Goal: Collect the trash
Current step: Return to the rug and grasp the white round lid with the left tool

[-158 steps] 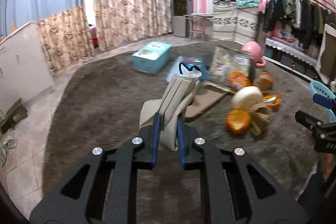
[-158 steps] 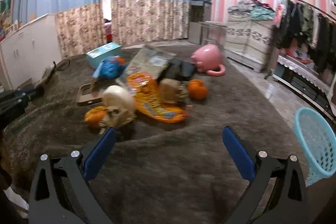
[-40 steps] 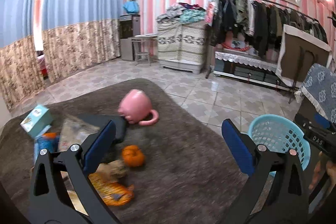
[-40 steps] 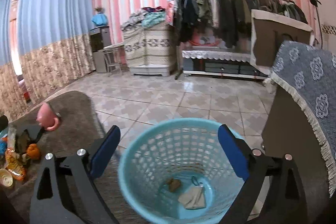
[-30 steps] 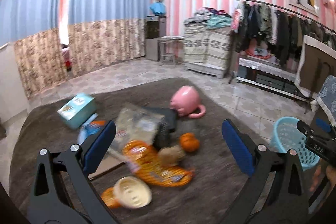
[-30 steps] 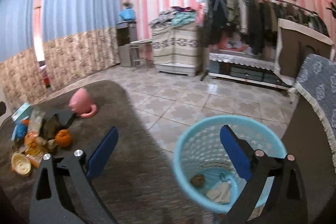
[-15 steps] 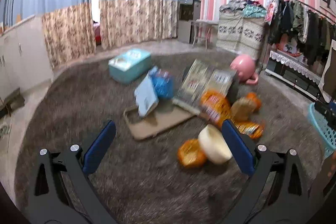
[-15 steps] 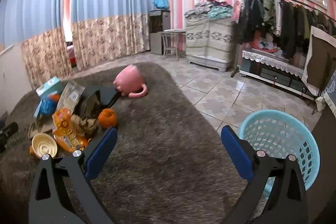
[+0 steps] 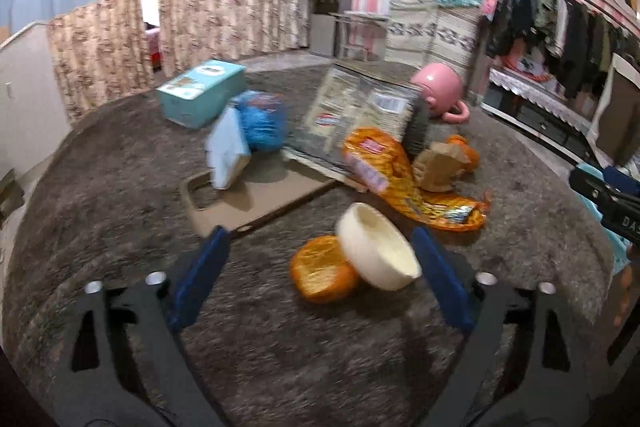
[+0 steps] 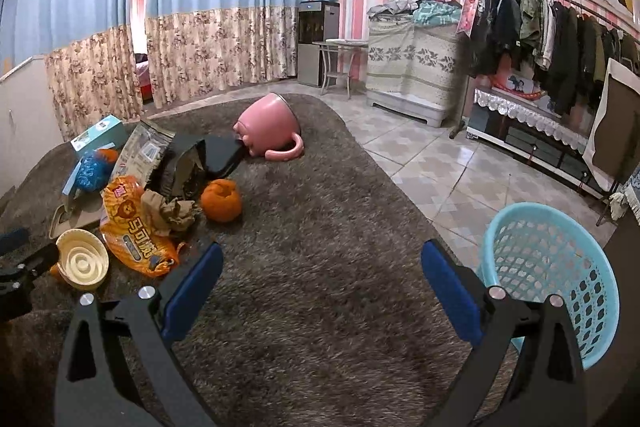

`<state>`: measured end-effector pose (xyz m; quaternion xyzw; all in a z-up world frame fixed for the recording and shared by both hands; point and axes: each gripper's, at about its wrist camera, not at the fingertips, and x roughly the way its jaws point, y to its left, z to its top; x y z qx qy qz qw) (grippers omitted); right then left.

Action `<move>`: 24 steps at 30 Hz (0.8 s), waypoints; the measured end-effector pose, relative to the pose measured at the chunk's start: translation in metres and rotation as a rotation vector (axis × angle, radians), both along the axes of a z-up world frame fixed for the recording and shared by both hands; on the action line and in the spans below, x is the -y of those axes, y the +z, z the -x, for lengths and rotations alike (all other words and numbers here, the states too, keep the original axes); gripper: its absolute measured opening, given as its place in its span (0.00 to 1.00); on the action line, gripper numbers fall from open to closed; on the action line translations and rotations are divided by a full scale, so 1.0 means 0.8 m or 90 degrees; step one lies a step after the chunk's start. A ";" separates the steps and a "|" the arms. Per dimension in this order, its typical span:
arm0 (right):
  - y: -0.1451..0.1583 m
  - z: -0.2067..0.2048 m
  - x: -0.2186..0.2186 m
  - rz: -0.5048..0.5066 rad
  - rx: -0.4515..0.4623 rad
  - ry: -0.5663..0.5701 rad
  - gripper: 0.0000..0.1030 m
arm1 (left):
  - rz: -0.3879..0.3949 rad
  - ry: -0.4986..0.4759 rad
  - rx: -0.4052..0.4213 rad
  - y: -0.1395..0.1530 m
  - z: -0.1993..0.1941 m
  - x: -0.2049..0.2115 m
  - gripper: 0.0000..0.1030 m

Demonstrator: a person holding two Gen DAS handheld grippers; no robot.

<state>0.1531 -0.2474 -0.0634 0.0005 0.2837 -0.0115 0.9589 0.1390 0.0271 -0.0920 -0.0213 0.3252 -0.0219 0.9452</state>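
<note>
The cream bowl (image 9: 378,253) lies tipped on the rug (image 9: 120,179) against an orange wrapper (image 9: 324,269), and the left tongs (image 9: 318,269) are closing around both without touching yet. Next they must pinch one firmly and carry it to the blue basket (image 10: 550,275) (the right tongs (image 10: 322,277) gape empty).

Bare rug (image 10: 320,267) between trash pile (image 10: 136,227) and basket (image 10: 552,267)
</note>
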 end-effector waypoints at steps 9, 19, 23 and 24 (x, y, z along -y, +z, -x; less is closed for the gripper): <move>-0.004 -0.005 -0.006 -0.017 -0.010 0.005 0.94 | 0.030 -0.063 -0.061 -0.012 -0.027 0.025 0.27; -0.008 -0.018 -0.041 -0.016 -0.017 0.057 0.94 | 0.035 -0.067 -0.038 0.013 -0.014 0.011 0.13; -0.007 -0.031 -0.068 0.002 -0.022 0.090 0.94 | 0.032 -0.044 -0.006 0.040 -0.009 -0.019 0.13; -0.007 -0.034 -0.075 0.006 -0.022 0.098 0.94 | 0.024 -0.032 0.004 0.046 -0.008 -0.027 0.13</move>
